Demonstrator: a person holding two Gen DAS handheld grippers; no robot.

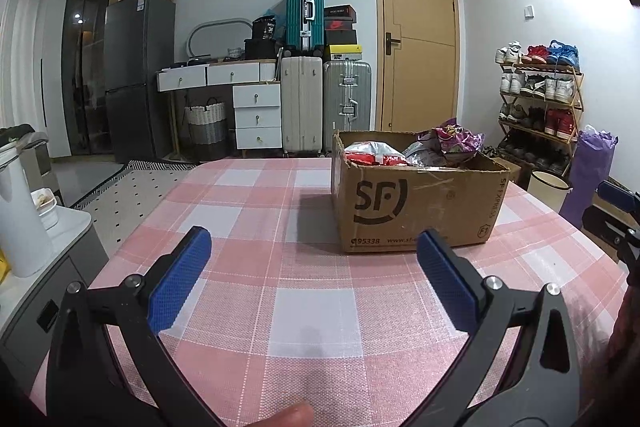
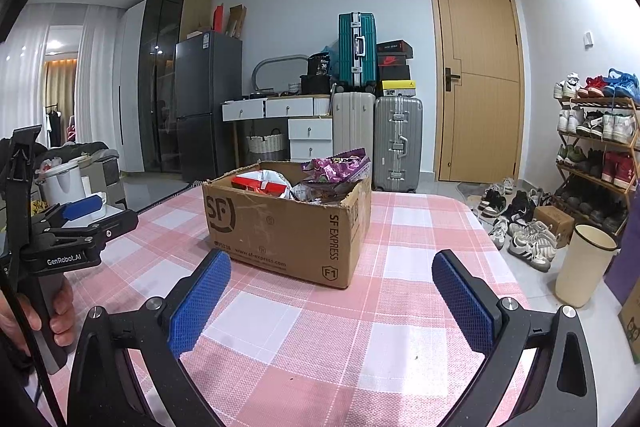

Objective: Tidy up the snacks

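1. Left wrist view: the left gripper (image 1: 314,251) hovers over the checked table (image 1: 312,315), fingers spread wide, holding nothing.
2. The right gripper (image 2: 332,271) is likewise spread and empty.
3. Snack bags (image 2: 336,167) sit packed inside the cardboard box (image 2: 280,227) ahead, seemingly gathered for tidiness.

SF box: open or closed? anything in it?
Open and loaded. The cardboard box has no flaps covering its top, and snack bags stick up past the rim. Both views agree.
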